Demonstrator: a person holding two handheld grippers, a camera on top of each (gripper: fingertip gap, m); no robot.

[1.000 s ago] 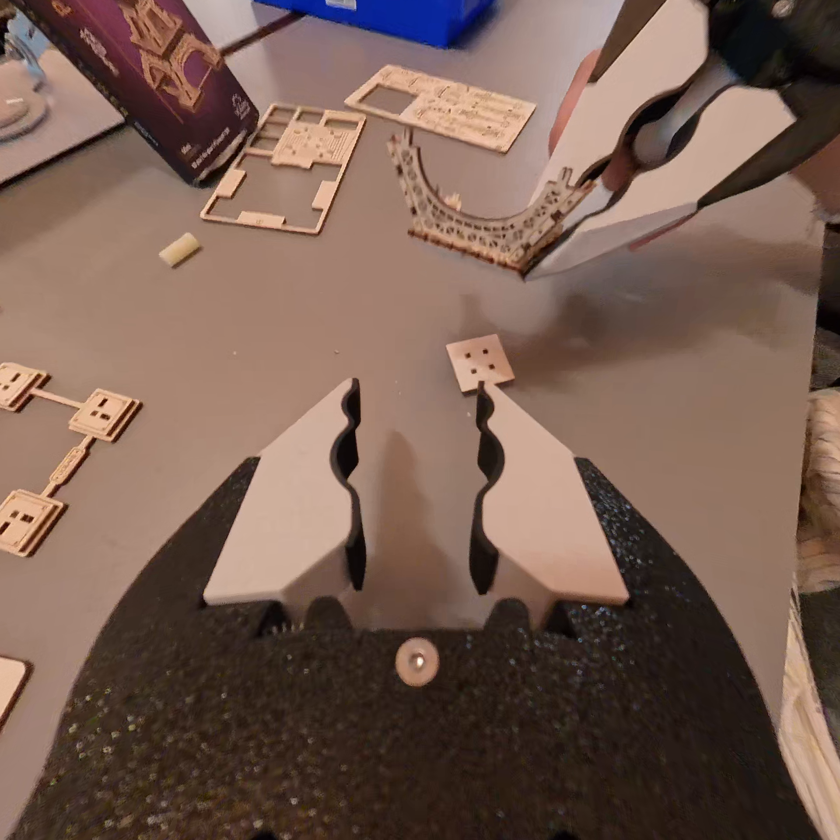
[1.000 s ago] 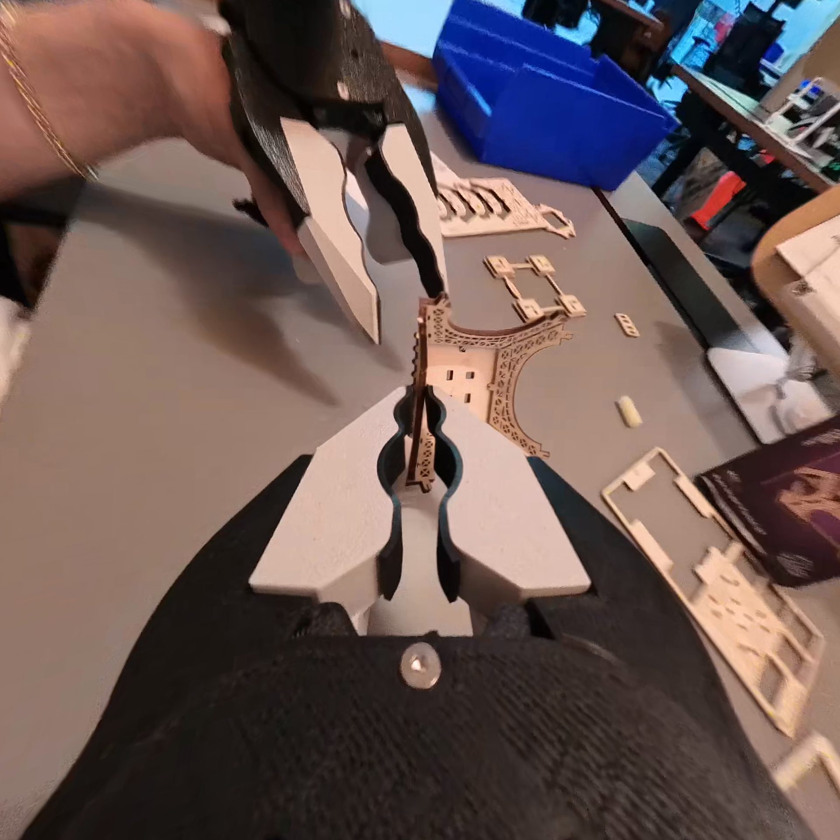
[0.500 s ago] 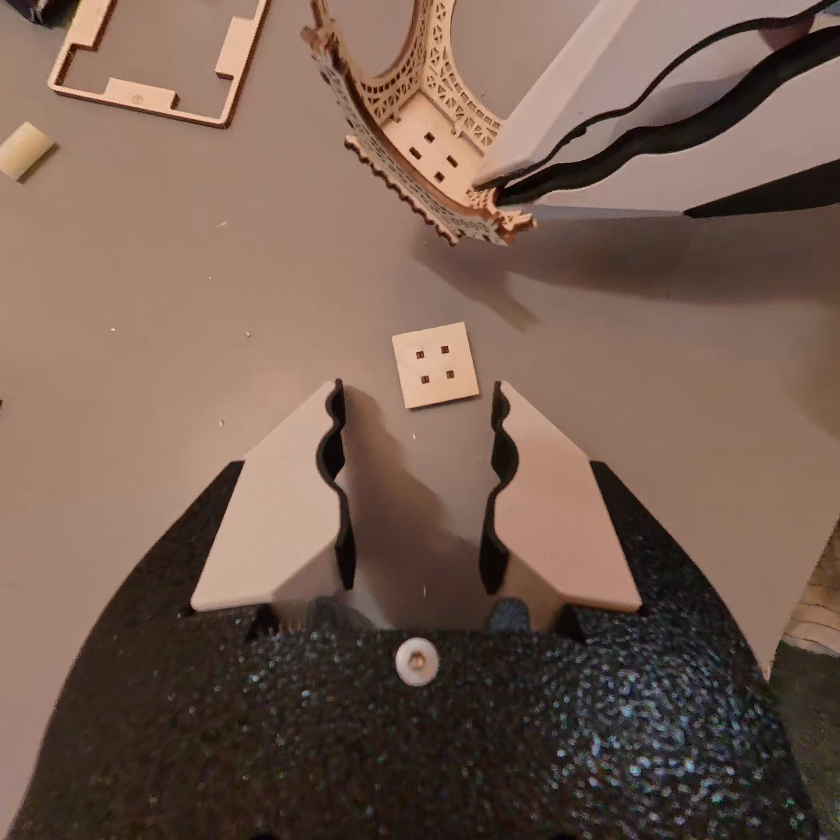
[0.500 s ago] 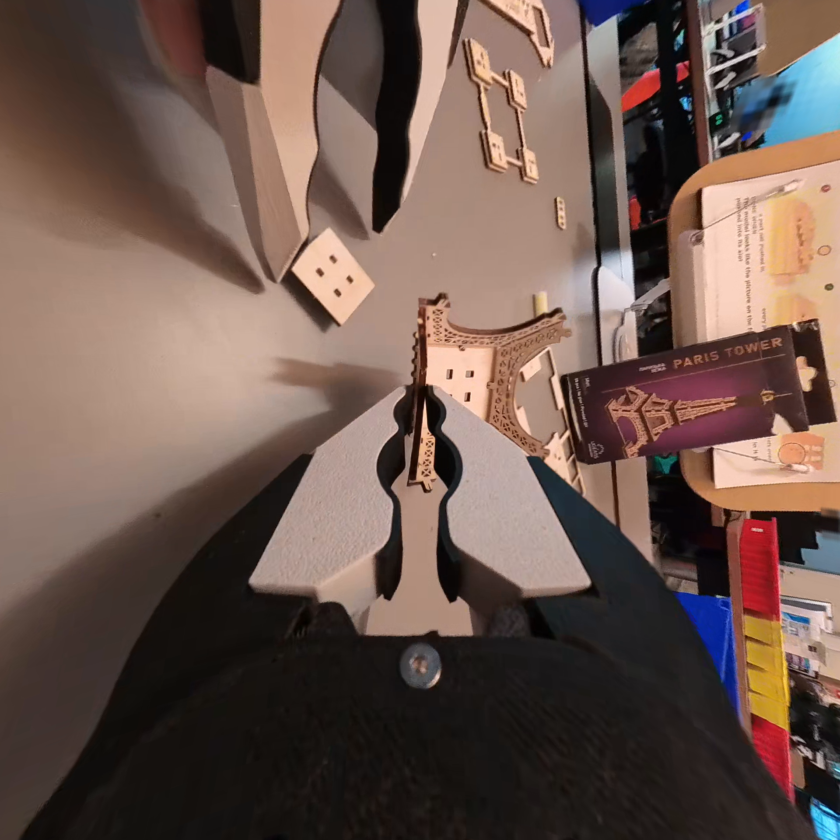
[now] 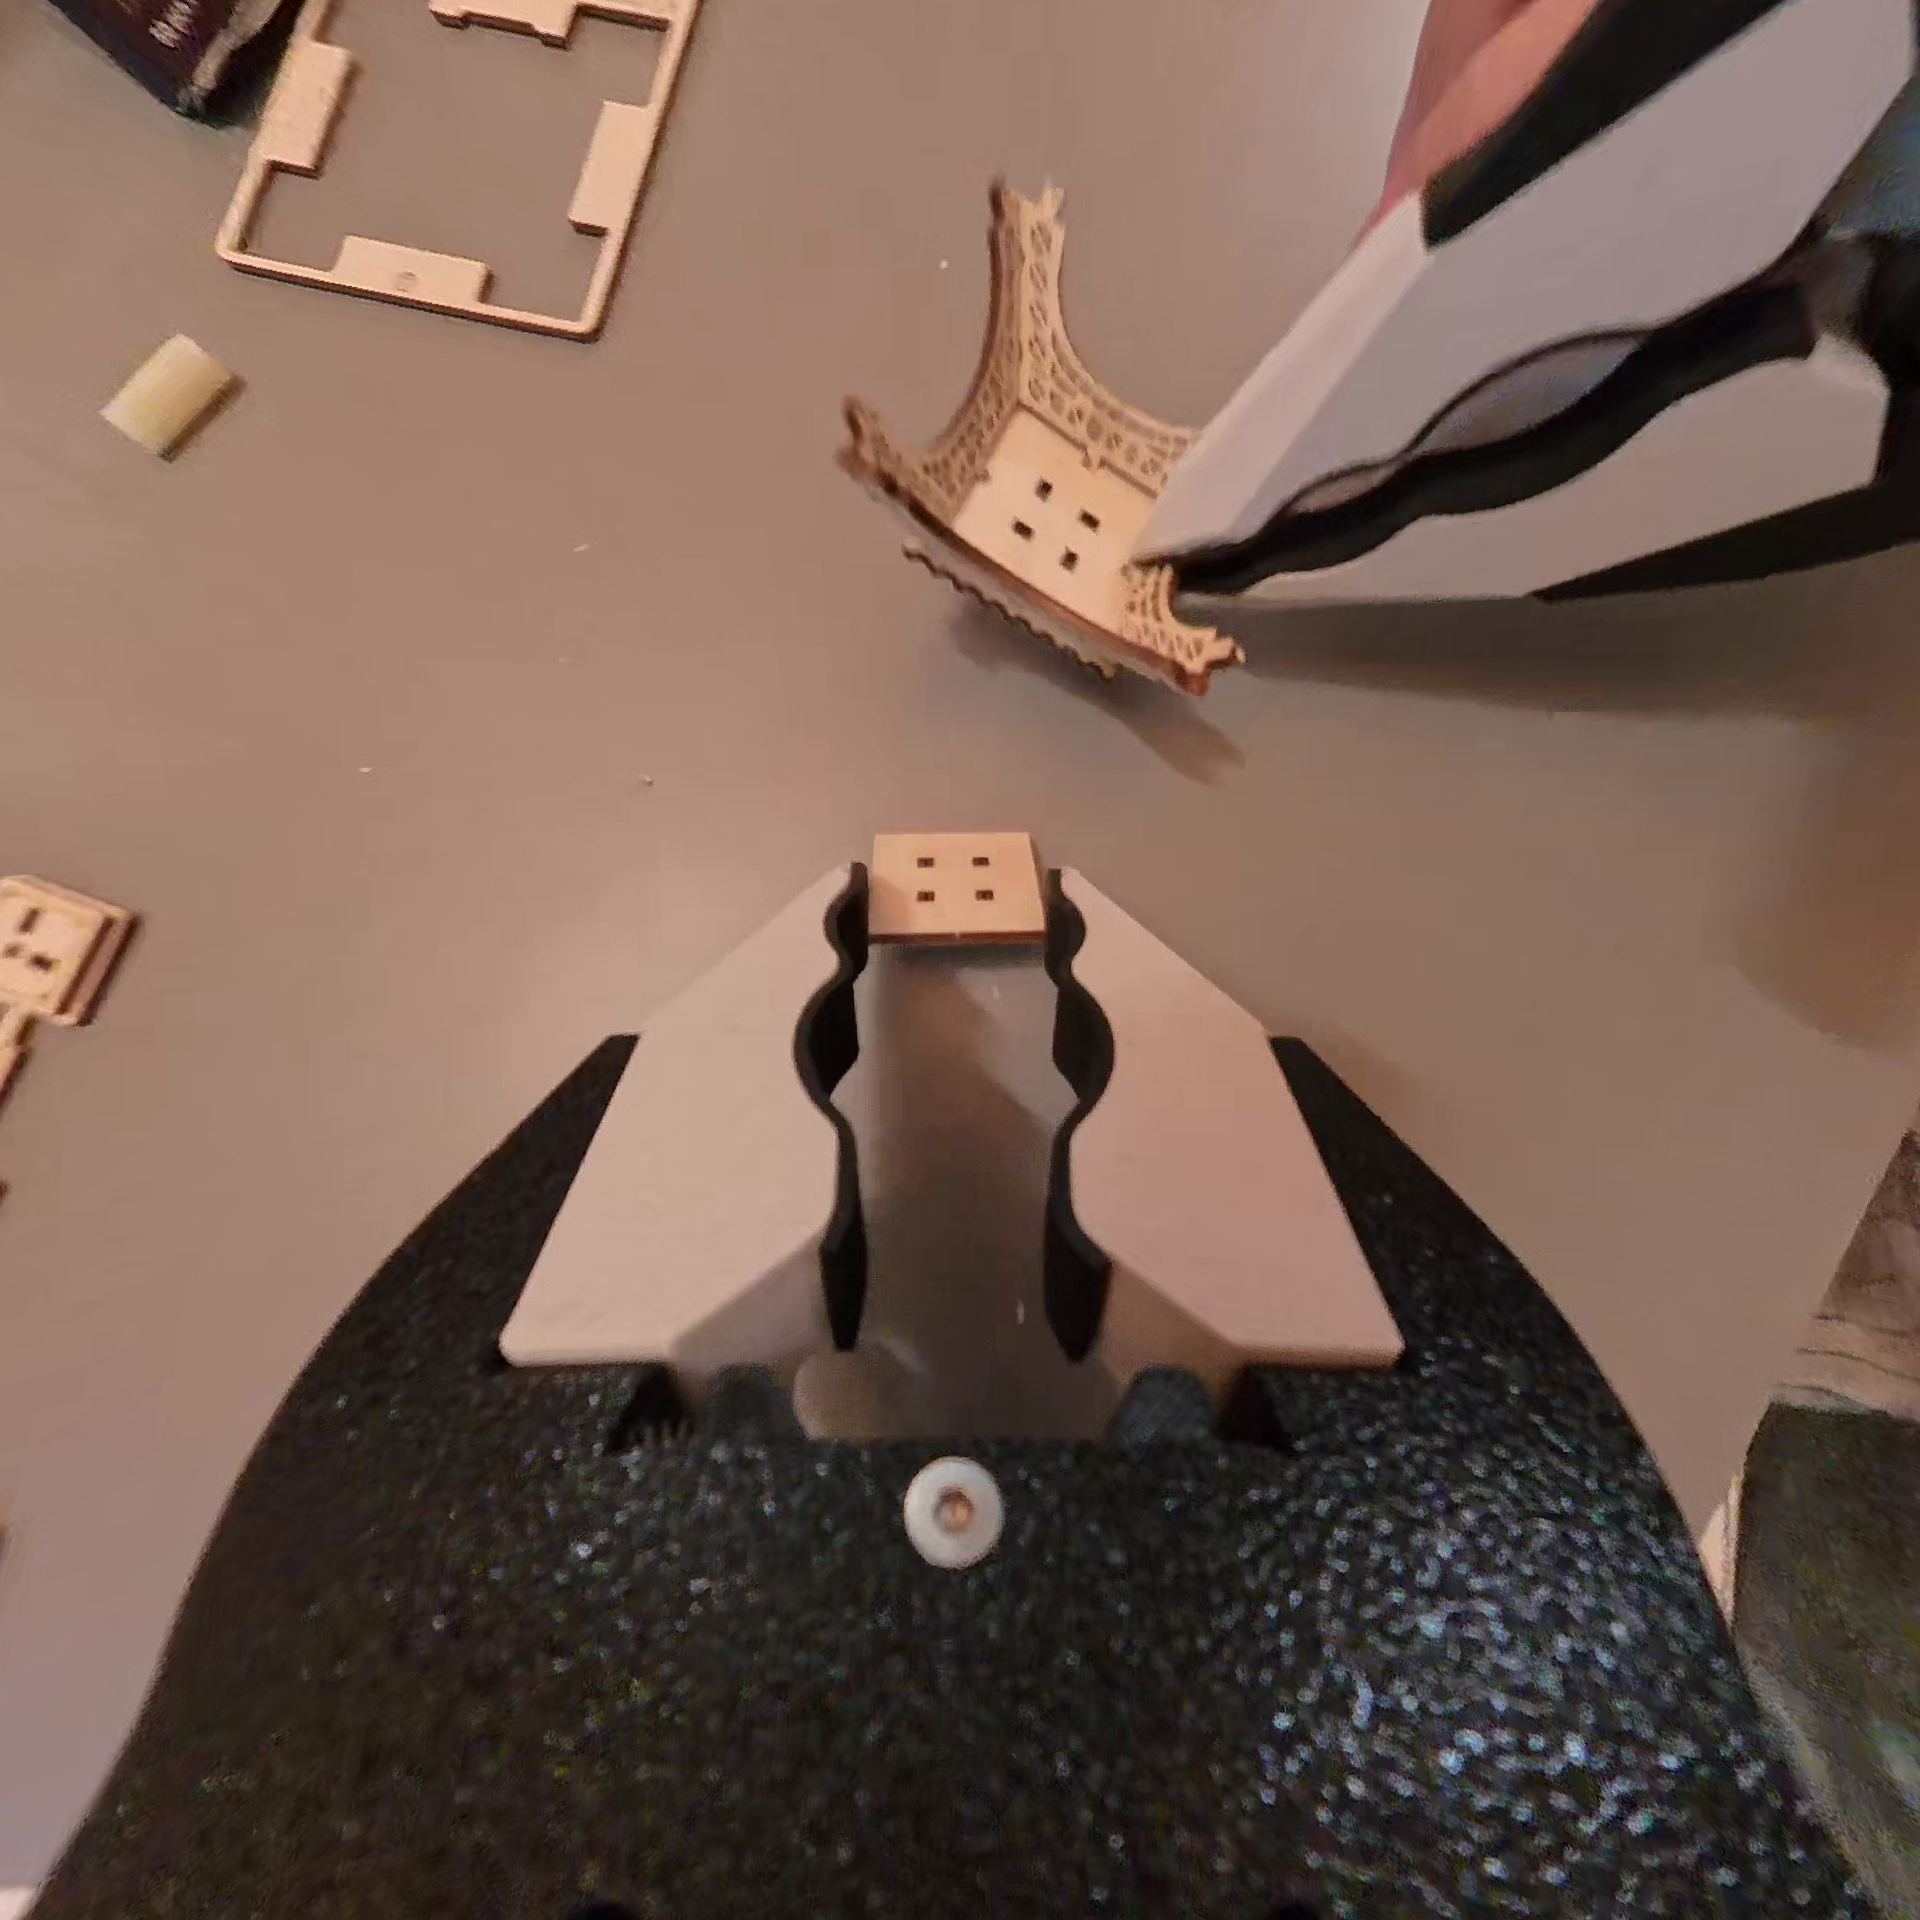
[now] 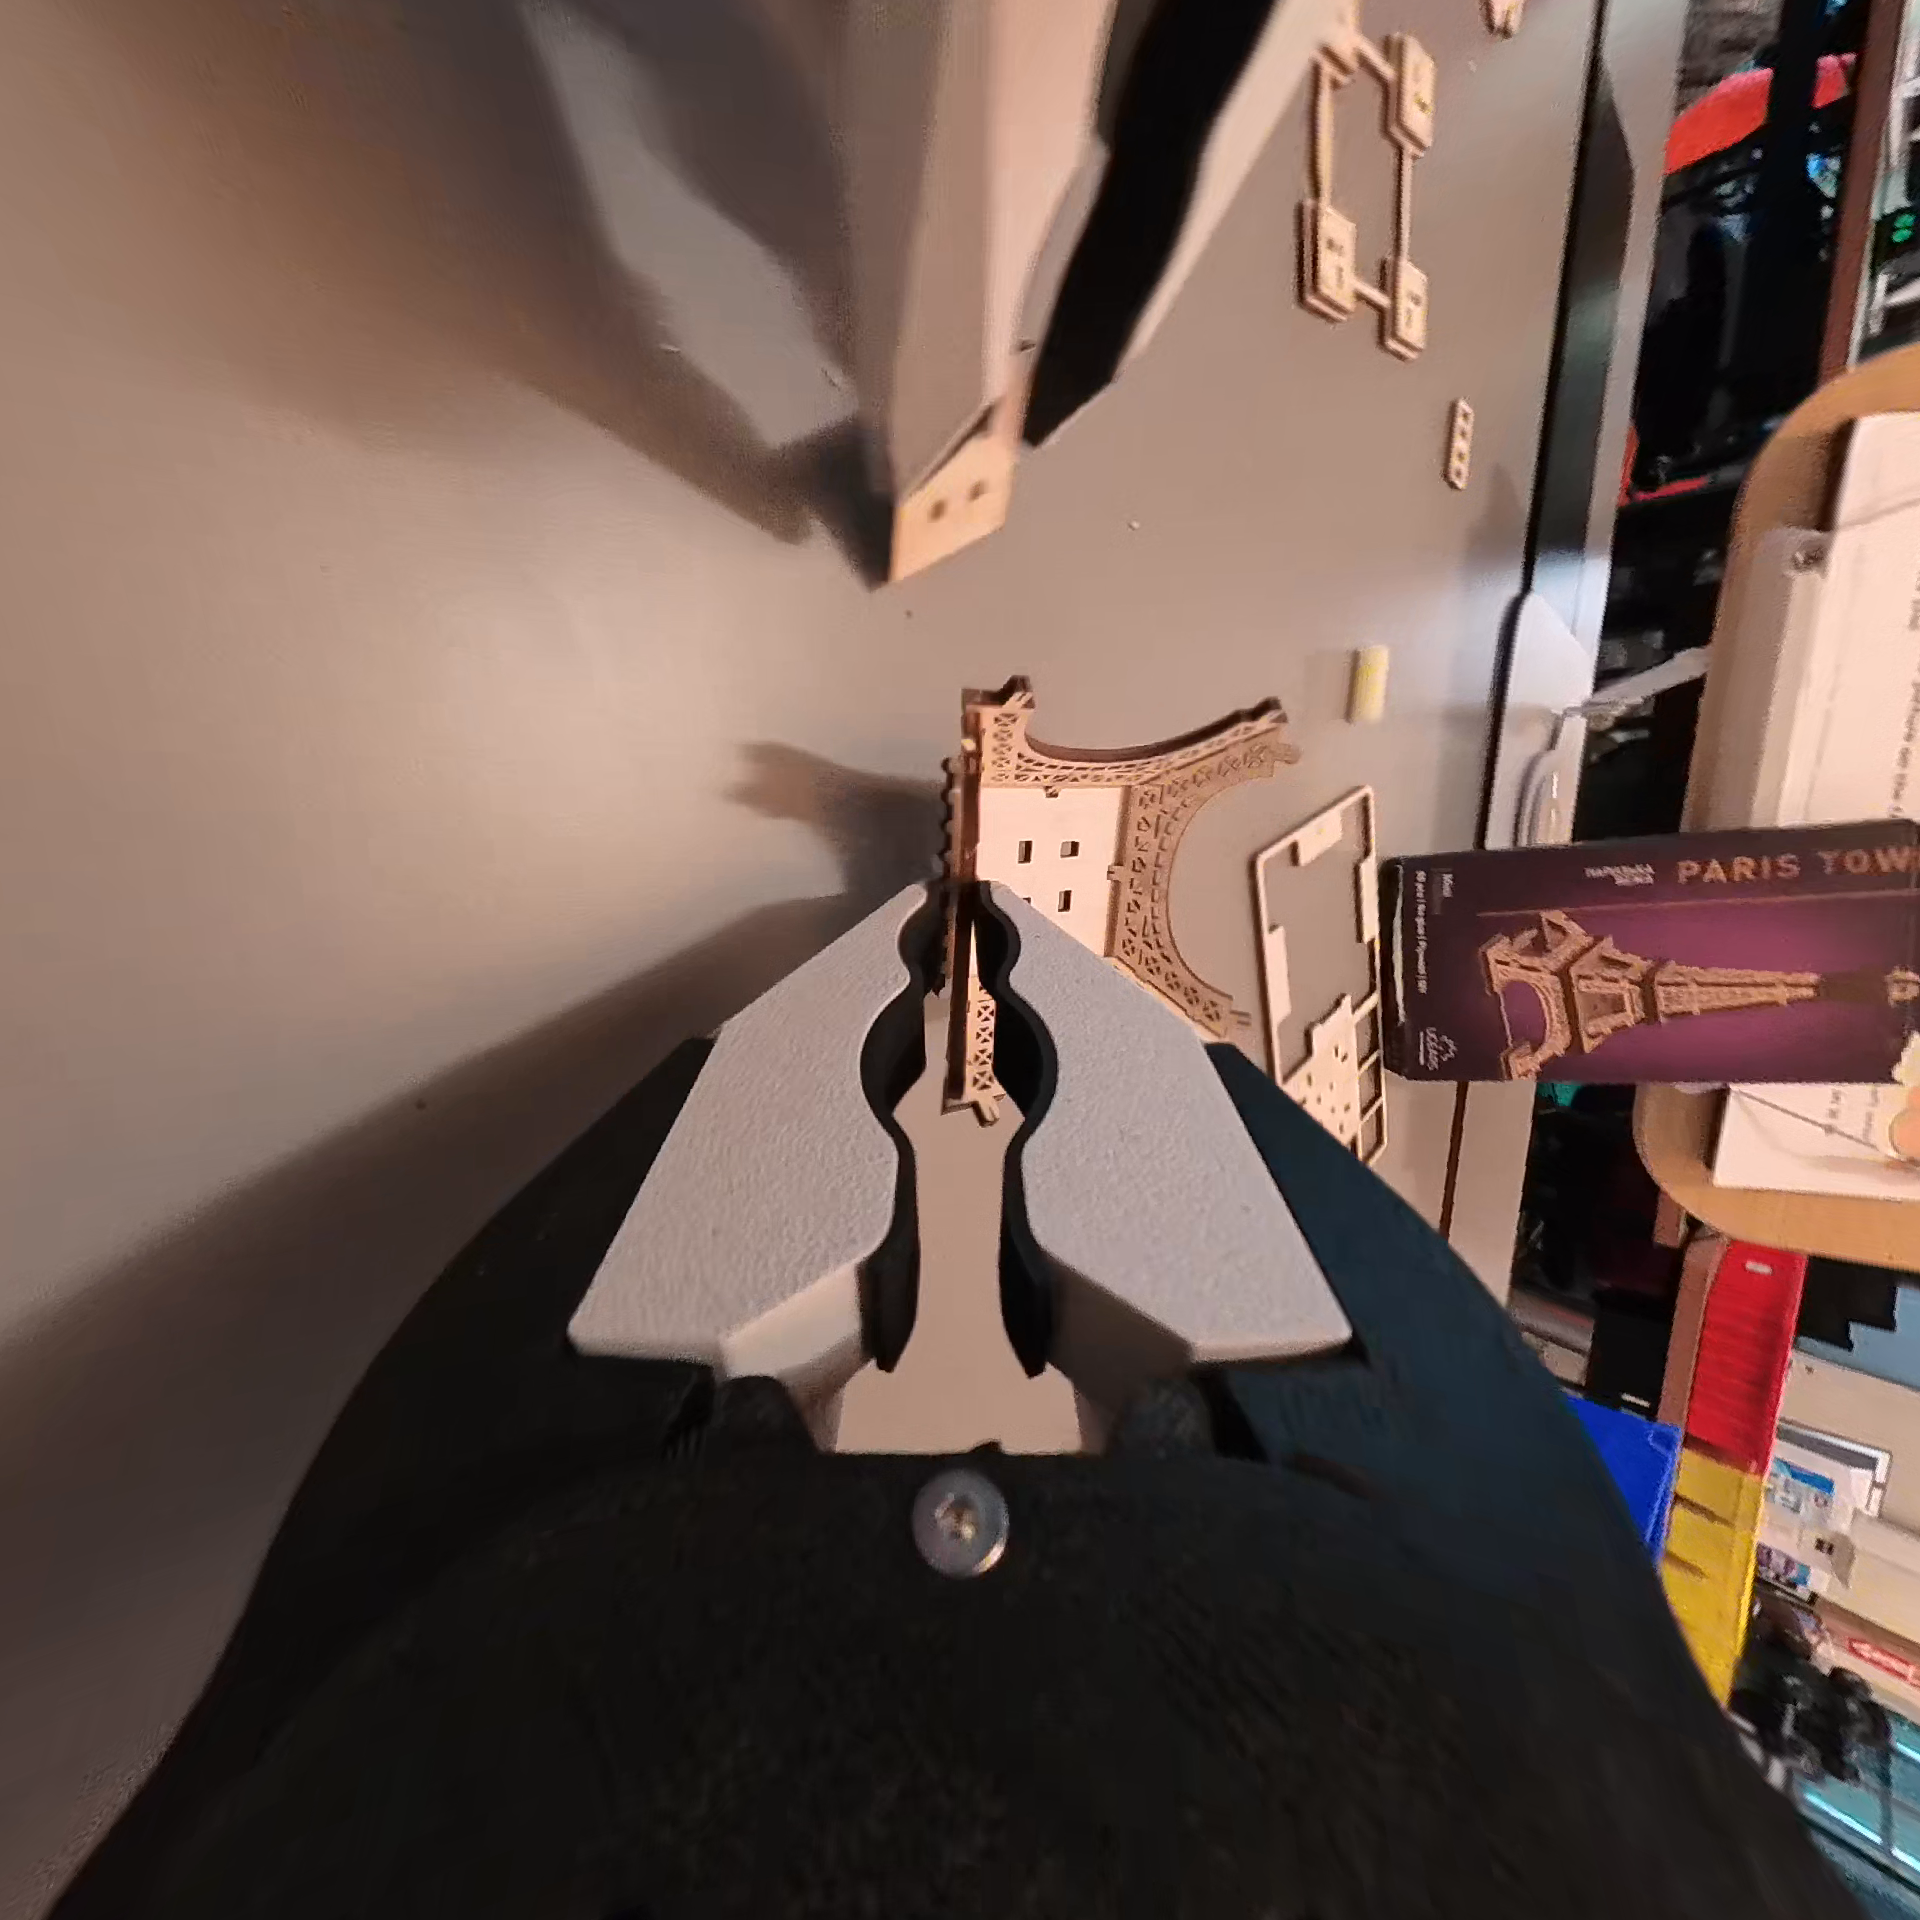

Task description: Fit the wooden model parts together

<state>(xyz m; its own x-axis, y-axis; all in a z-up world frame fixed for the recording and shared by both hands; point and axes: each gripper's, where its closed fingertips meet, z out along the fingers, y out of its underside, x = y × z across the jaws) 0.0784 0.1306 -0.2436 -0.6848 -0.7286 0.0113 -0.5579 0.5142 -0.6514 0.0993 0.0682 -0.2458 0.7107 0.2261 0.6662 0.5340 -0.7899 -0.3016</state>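
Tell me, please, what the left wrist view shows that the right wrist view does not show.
Only the left wrist view shows the square plate sitting between the left gripper tips, with the jaws touching its side edges. Only the right wrist view shows the purple box front and the shelves beyond the grey table. Both show the right gripper shut on the tower base, the empty frame and the small pale block.

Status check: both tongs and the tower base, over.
Left tongs closed on the square plate by its edges. Right tongs shut on the tower base, held off the table. Nothing between them.
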